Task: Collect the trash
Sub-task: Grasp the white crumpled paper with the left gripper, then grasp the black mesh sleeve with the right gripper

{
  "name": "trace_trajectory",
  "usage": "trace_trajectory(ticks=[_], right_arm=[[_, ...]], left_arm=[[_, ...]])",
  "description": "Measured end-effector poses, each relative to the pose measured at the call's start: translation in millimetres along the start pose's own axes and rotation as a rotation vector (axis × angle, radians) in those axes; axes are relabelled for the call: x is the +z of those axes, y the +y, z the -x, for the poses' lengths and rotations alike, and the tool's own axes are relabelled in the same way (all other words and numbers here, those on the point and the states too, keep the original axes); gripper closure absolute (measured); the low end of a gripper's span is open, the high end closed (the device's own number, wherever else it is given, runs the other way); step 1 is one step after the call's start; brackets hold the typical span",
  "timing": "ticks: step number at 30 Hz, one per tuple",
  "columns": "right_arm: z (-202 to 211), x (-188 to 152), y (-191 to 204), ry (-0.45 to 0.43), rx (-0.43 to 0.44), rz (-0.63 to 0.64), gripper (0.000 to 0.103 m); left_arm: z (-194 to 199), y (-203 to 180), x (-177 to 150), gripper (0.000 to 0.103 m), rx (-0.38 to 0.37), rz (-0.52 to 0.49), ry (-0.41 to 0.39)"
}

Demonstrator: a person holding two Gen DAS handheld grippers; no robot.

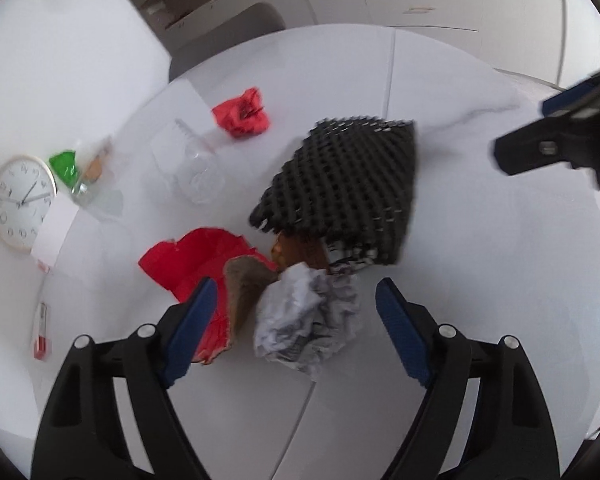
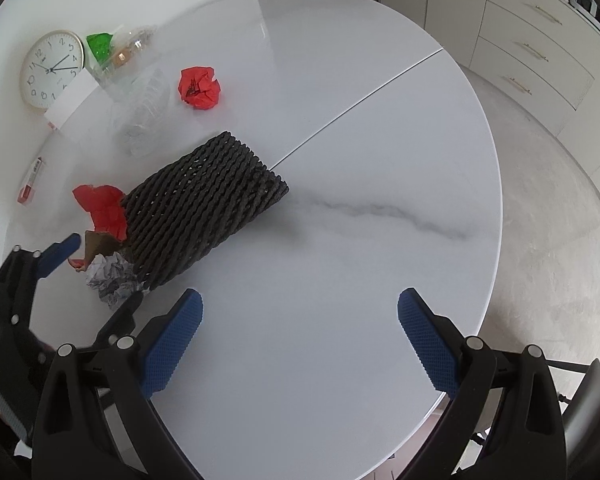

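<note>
Judging by the table (image 2: 340, 320), little is collected: the black woven basket (image 2: 204, 204) lies tipped mid-table, trash spilling at its mouth. I count one grey paper wad (image 1: 306, 320), one brown scrap (image 1: 246, 288), two red crumples (image 1: 242, 114), one clear bottle (image 1: 188, 168). The left gripper (image 1: 296, 308) straddles the wad, spread; the right gripper (image 2: 300, 336) gapes empty near the table's near edge.

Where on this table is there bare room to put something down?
The half of the round table right of the black woven basket is bare, out to the edge. It is crowded left of the basket: crumpled grey paper, red paper, clear plastic and the clock.
</note>
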State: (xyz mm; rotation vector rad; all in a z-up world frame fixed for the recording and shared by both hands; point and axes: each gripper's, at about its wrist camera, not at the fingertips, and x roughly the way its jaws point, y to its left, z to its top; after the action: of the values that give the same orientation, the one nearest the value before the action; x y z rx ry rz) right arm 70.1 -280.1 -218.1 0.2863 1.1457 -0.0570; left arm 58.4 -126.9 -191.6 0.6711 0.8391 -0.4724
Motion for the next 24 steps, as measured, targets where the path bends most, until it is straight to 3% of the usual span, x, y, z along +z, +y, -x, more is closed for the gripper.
trace_trajectory(ticks=[9,13,16,20,24], right_arm=[[-7,-2,-2,0.022,-0.008,-0.001,0.005],[-7,-1,-2,0.023,-0.005,-0.002,0.005],[-8,-1,-1,0.020,0.006,0.002,0.005],[-5,2,6,0.005,0.036,0.017,0.006],[-5,12,14,-0.008,0.125,-0.009,0.009]], left_arm=[[-14,-7,-2,0.027,-0.059,-0.007,0.042],[-18,0,-3,0.038,-0.059,0.006,0.045],[-20,5,-6,0.054,-0.068,0.026,0.057],[-20,14,-12,0.059,-0.083,0.075,0.057],[-13,18,-16,0.061,-0.101,0.108,0.059]])
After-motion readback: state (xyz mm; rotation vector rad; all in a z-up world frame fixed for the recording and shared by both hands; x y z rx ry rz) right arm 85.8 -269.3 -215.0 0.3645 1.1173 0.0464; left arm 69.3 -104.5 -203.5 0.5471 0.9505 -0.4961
